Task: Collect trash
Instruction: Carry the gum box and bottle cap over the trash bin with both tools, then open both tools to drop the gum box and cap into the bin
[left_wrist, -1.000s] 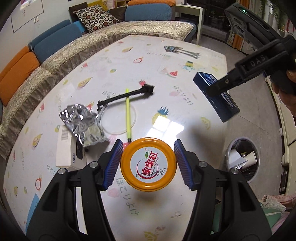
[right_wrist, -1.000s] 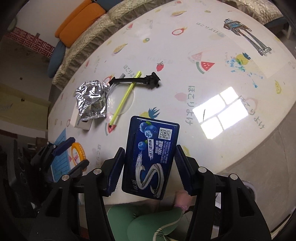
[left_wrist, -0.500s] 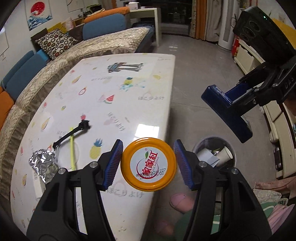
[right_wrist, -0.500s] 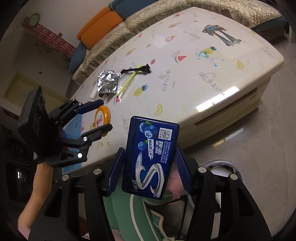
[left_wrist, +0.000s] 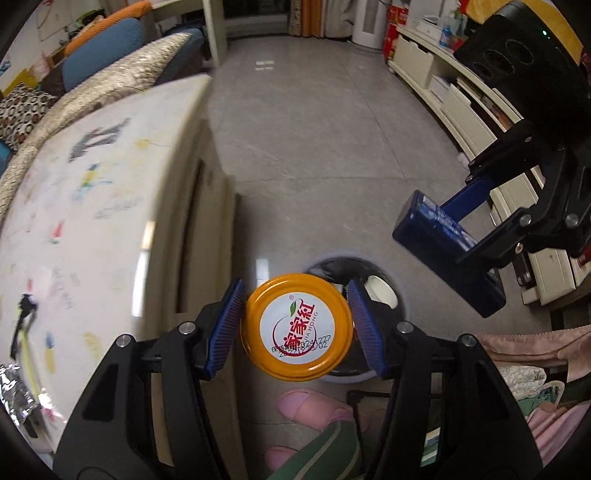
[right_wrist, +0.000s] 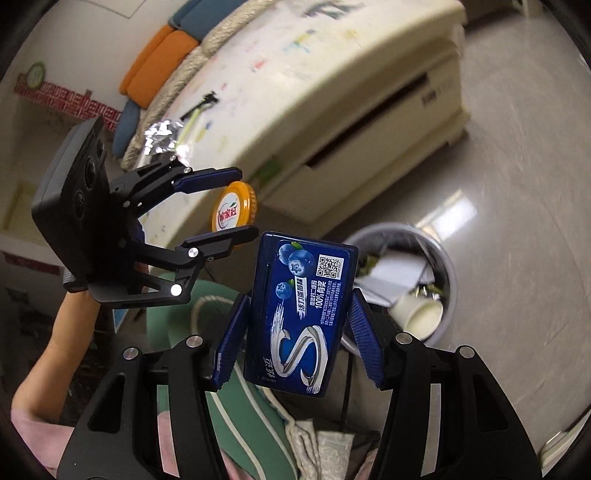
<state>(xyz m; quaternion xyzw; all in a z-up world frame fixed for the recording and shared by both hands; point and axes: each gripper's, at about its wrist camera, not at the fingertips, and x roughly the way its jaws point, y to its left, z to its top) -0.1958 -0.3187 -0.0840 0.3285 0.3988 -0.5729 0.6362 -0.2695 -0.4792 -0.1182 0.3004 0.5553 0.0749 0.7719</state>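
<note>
Table (left_wrist: 110, 221) on my left: crumpled foil (left_wrist: 13, 387) at its near edge, with a yellow straw (left_wrist: 27, 354) and a black clip-like piece (left_wrist: 24, 310) just beyond it. All three lie on the tabletop, well apart from both my tools.

My left gripper (left_wrist: 295, 326) is off the table edge, over the floor. Blue pads (left_wrist: 225, 332) are clamped on both sides of the orange jar lid (left_wrist: 297, 326), label face toward the camera. The lid hangs directly above the trash bin (left_wrist: 334, 264), covering most of the bin opening from this view. A white paper cup (left_wrist: 380, 291) shows inside the bin just right of the lid.

My right gripper (right_wrist: 299, 332) is further right, also over the floor. It grips the blue gum box (right_wrist: 301, 317) by its long edges, box upright, printed face toward the camera. In the right wrist view the box sits left of the trash bin (right_wrist: 448, 266) and overlaps its near rim; I cannot tell whether it is over the opening. The bin holds white paper (right_wrist: 400, 269), the paper cup (right_wrist: 421, 314) and some scraps.

From the left wrist view the gum box (left_wrist: 443, 254) hangs up and right of the bin, apart from the lid.
</note>
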